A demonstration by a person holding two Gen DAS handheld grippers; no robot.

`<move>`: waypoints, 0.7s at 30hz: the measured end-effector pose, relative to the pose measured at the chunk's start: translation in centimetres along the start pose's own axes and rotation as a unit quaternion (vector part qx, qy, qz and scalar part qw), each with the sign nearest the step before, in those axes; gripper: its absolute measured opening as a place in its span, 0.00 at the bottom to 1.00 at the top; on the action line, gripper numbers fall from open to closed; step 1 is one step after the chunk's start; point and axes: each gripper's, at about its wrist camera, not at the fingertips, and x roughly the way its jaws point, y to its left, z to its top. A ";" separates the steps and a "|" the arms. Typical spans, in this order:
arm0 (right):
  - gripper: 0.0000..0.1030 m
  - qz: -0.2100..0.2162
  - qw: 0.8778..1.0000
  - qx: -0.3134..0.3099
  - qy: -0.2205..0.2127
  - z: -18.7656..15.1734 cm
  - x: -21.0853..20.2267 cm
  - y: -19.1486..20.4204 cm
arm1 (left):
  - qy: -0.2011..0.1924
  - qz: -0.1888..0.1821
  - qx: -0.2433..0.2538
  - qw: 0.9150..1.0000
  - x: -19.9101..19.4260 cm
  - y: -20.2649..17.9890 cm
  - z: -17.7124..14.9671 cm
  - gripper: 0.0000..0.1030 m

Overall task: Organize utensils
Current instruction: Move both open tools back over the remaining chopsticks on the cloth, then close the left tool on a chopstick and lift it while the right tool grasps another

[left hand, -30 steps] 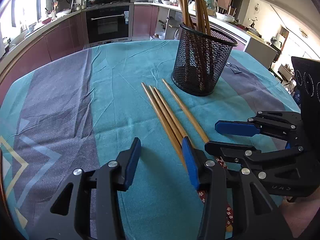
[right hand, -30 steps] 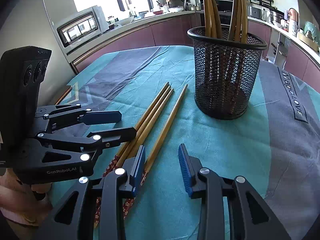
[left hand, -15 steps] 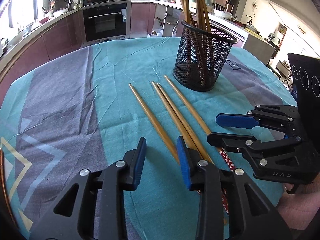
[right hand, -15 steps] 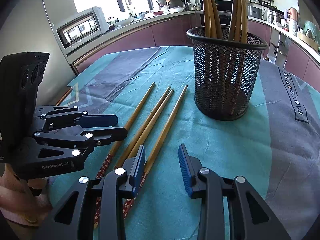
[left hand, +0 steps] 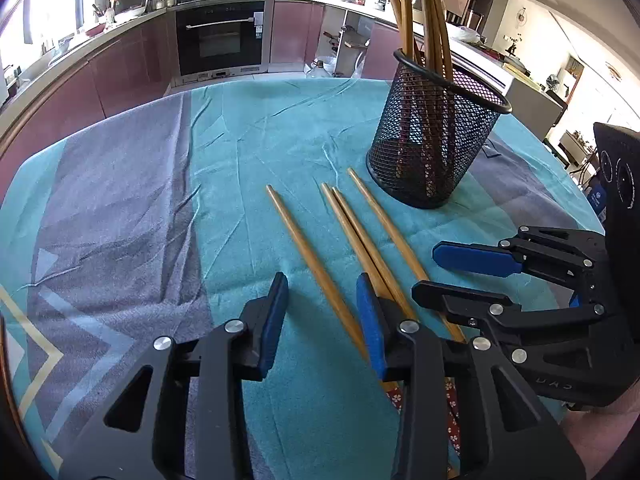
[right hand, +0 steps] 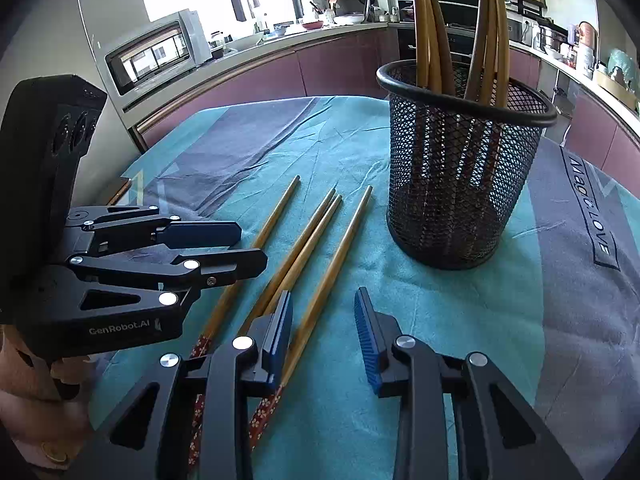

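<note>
Covering the whole table, a teal-and-grey tablecloth (left hand: pixel 248 140) carries the black mesh holder (left hand: pixel 432 148), upper right in the left-wrist view, already stocked with upright chopsticks so they stand sorted. Four loose chopsticks (right hand: pixel 296 248) lie fanned at frame centre, awaiting collection. The left gripper (left hand: pixel 322 320) stands parted astride the leftmost chopstick (left hand: pixel 312 264), not pinching it. The right gripper (right hand: pixel 322 324), jaws closing, straddles the rightmost chopstick, apparently for pickup.
</note>
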 end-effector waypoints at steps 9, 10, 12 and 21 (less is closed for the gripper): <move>0.15 -0.016 1.000 -0.001 0.003 1.4 1.2 -0.3 | -0.002 0.032 0.009 0.999 0.5 -0.7 0.1 0.19; 0.14 -0.018 1.000 0.000 0.003 1.4 1.3 -0.3 | -0.002 0.032 0.006 0.999 0.5 -0.7 0.1 0.16; 0.13 -0.019 1.000 0.001 0.003 1.5 1.4 -0.3 | -0.003 0.033 0.002 0.999 0.5 -0.7 0.1 0.16; 0.05 -0.002 1.000 0.031 -0.002 1.4 1.3 -1.2 | -0.008 0.030 -0.026 0.999 0.3 -0.4 -0.2 0.07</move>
